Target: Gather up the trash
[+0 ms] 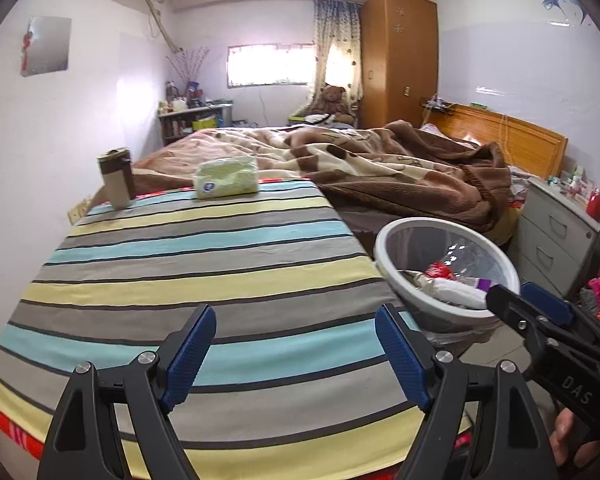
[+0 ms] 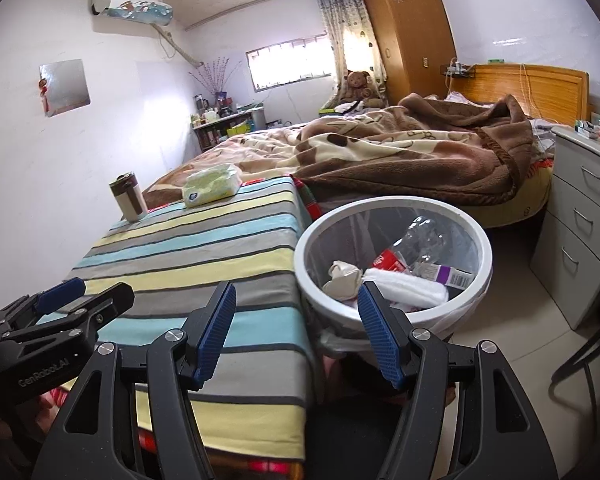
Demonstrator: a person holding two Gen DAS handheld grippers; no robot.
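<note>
A white round trash bin (image 2: 485, 264) stands on the floor right of the striped table (image 2: 204, 240); it also shows in the left wrist view (image 1: 384, 242). It holds a clear plastic bottle (image 2: 424, 236), a red wrapper (image 2: 390, 260), crumpled paper (image 2: 342, 278) and a small box (image 2: 452, 274). My left gripper (image 1: 296, 350) is open and empty above the striped table (image 1: 204, 264). My right gripper (image 2: 296, 330) is open and empty at the bin's near left rim; it also shows in the left wrist view (image 1: 528, 308).
A tissue pack (image 1: 226, 176) and a brown-and-cream cup (image 1: 116, 178) stand at the table's far end. A bed with a brown blanket (image 2: 420, 156) lies behind. A grey drawer cabinet (image 2: 584, 216) stands to the right of the bin.
</note>
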